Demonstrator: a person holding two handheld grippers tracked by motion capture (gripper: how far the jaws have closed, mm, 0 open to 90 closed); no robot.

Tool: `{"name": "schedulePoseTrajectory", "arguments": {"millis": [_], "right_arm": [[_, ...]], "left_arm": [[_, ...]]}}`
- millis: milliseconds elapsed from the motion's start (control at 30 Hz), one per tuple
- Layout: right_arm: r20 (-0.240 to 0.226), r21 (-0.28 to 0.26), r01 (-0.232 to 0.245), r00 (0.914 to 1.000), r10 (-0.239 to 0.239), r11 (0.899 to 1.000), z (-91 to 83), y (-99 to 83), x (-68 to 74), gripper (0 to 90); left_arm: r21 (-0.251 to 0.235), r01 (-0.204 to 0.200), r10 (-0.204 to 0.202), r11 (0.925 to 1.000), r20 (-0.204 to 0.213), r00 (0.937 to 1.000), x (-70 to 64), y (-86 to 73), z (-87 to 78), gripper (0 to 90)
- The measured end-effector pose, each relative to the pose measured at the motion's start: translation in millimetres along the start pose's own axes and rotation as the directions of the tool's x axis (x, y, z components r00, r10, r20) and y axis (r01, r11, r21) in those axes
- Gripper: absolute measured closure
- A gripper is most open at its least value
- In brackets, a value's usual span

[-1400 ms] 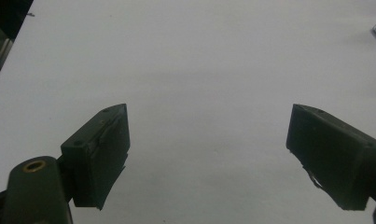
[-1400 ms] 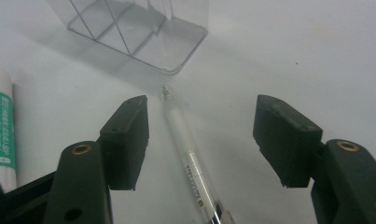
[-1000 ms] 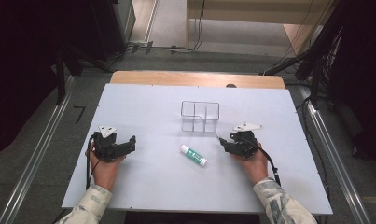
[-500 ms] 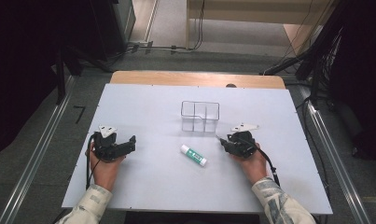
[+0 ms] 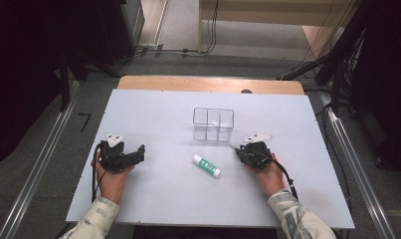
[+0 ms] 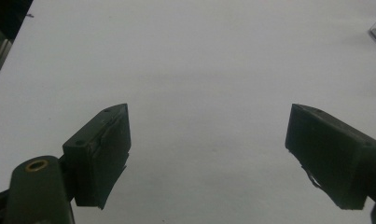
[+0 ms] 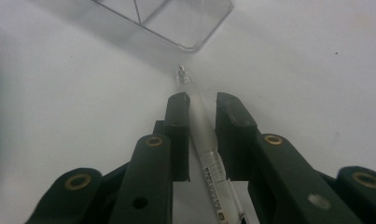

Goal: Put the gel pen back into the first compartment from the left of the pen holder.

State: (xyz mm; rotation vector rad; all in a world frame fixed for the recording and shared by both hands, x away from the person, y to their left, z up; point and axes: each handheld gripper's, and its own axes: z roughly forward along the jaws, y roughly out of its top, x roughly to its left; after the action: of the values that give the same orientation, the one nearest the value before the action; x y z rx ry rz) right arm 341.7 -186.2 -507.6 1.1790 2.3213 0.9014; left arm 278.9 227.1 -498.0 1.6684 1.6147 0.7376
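The right gripper (image 7: 203,105) has its jaws drawn in close on either side of a slim clear pen (image 7: 205,140); both pads look to be pressed against the barrel, so the pen is judged to be clamped. The pen's tip pokes out past the jaws at twelve o'clock, aimed at the near corner of the clear plastic organizer (image 7: 176,21). In the high view this right gripper (image 5: 236,149) sits at about four o'clock from the organizer (image 5: 213,124), close to its near right corner.

Compared with a second ago, very little has changed: the right hand has crept only slightly toward the box, and the left has not moved. That suggests the pen is gripped and the carry to a compartment is only starting.

The left gripper (image 6: 206,144) has its jaws spread wide over bare white table (image 6: 199,70), holding nothing; in the high view it rests at eight o'clock from the organizer.

A glue stick (image 5: 206,165) with a green band lies at six o'clock from the organizer, between the two hands.

Tiny dark print runs along the pen's barrel, too small to read, and the glue stick's label is illegible too
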Motion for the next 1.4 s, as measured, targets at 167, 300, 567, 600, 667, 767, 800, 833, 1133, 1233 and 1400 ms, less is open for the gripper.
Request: {"name": "schedulePoseTrajectory", "arguments": {"millis": [167,300,567,600,667,767,800,833,1133,1233,1400], "right_arm": [[-0.001,0.002,0.007,1.0000,-0.007,1.000,-0.2,0.1,1.6,77.5],[-0.008,0.004,0.006,1.0000,-0.006,1.000,-0.3,0.3,1.3,78.0],[-0.013,0.005,0.006,0.9999,-0.006,1.000,-1.1,0.7,2.7,78.3],[-0.016,0.004,0.006,0.9999,-0.006,1.000,-1.1,0.8,2.8,78.3],[-0.017,0.001,0.005,0.9998,-0.005,1.000,-1.3,0.9,2.9,78.3],[-0.021,-0.005,-0.004,0.9998,0.004,1.000,-2.9,1.6,2.9,78.3],[-0.020,-0.006,-0.007,0.9998,0.007,1.000,-3.4,1.8,2.4,78.3],[-0.021,-0.009,-0.010,0.9997,0.010,1.000,-3.8,1.9,2.1,78.3],[-0.030,-0.047,-0.045,0.9986,0.044,0.998,-13.6,4.8,-0.6,78.3],[-0.037,-0.067,-0.057,0.9978,0.054,0.996,-18.7,6.4,-1.3,78.3],[-0.048,-0.082,-0.063,0.9971,0.059,0.995,-24.9,8.8,-1.7,78.3]], "left_arm": [[0.000,0.000,0.000,1.0000,0.001,1.0000,0.0,0.0,-0.1,14.9],[0.001,0.001,-0.001,1.0000,0.001,1.0000,-0.1,0.1,-0.3,15.0],[0.001,0.001,-0.001,1.0000,0.001,1.0000,0.2,0.1,-0.6,15.0],[0.002,0.001,-0.001,1.0000,0.004,1.0000,0.4,0.2,-0.6,15.0],[0.000,0.003,-0.003,1.0000,0.004,1.0000,0.4,0.1,-0.3,15.0],[0.001,0.003,-0.003,1.0000,0.005,1.0000,0.3,0.0,-0.2,15.0],[0.002,0.003,-0.003,1.0000,0.006,1.0000,0.4,0.1,-0.1,15.0],[0.002,0.003,-0.003,1.0000,0.006,1.0000,0.5,0.1,-0.1,15.0],[0.003,0.004,-0.004,1.0000,0.003,1.0000,0.0,-0.2,0.5,15.0],[0.005,0.003,-0.003,1.0000,0.002,1.0000,-0.2,-0.3,0.6,15.0],[0.005,0.004,-0.004,1.0000,0.003,1.0000,-0.1,-0.3,0.8,15.0]]}}
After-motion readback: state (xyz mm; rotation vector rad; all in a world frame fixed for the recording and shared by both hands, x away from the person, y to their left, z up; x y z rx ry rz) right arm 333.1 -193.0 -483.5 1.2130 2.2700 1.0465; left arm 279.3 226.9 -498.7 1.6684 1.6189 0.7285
